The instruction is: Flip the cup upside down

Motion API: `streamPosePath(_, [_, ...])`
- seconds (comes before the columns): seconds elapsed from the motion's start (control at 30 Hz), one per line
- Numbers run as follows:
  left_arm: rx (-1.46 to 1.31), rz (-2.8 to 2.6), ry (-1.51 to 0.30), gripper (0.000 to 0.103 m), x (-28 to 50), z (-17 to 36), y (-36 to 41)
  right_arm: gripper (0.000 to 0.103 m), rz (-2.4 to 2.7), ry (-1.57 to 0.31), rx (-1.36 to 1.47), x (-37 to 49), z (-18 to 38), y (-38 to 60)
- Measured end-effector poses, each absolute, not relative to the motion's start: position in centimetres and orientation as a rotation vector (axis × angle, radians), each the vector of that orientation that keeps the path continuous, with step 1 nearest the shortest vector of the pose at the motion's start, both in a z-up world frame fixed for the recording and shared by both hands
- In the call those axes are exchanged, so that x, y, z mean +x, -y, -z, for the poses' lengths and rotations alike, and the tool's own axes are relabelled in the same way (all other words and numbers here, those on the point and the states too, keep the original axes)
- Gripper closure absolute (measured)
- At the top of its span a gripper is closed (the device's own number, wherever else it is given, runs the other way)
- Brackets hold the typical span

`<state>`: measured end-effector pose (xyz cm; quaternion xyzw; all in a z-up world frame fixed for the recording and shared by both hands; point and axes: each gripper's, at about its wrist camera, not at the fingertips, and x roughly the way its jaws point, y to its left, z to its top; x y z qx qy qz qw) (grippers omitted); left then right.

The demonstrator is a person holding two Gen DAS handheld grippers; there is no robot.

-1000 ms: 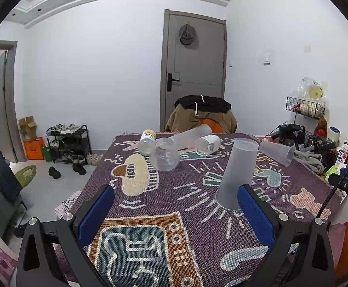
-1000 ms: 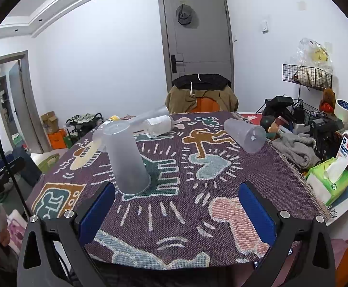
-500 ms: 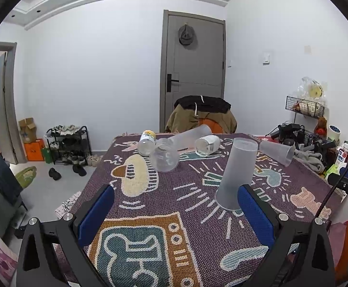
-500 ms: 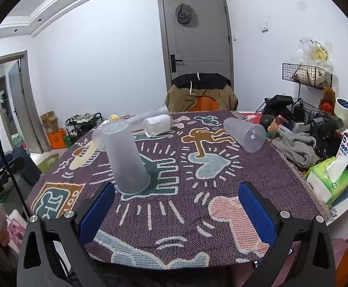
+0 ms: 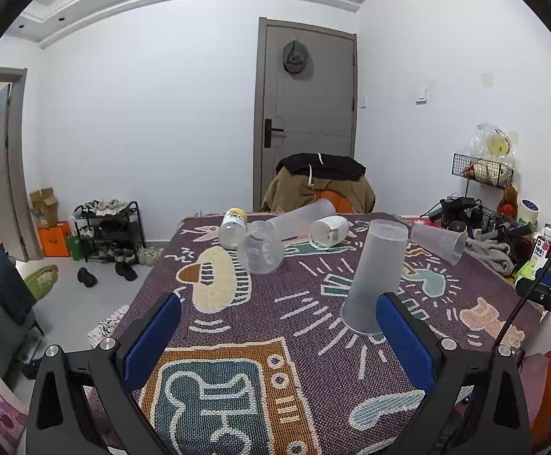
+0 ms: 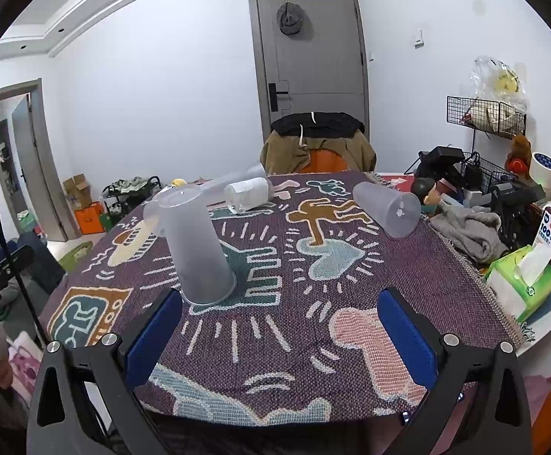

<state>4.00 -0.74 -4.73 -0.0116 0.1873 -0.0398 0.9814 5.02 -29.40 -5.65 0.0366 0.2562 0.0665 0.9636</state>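
A tall frosted plastic cup [image 5: 375,275] stands mouth-down on the patterned cloth, just beyond my left gripper's right fingertip; it also shows in the right wrist view [image 6: 195,250] ahead of the left fingertip. A second frosted cup [image 6: 387,208] lies on its side at the right, seen in the left wrist view too [image 5: 440,242]. My left gripper [image 5: 277,337] is open and empty above the near part of the table. My right gripper [image 6: 279,335] is open and empty near the table's front edge.
Several clear cups and jars lie on their sides at the far end [image 5: 260,242], [image 5: 328,229], with a yellow-lidded bottle [image 5: 233,225]. A chair with clothes [image 5: 319,185] stands behind. A tissue box [image 6: 521,280], grey cloth [image 6: 465,227] and clutter sit to the right.
Both views shift only very slightly. The cups have not moved and both grippers stay open.
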Motion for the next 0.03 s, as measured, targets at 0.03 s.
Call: streamPosePath(0.03, [-0.024,0.08,-0.377,0.0,4.02,4.72,0.75,0.0,-0.135,-0.52,0.074,5.1,5.71,29.37])
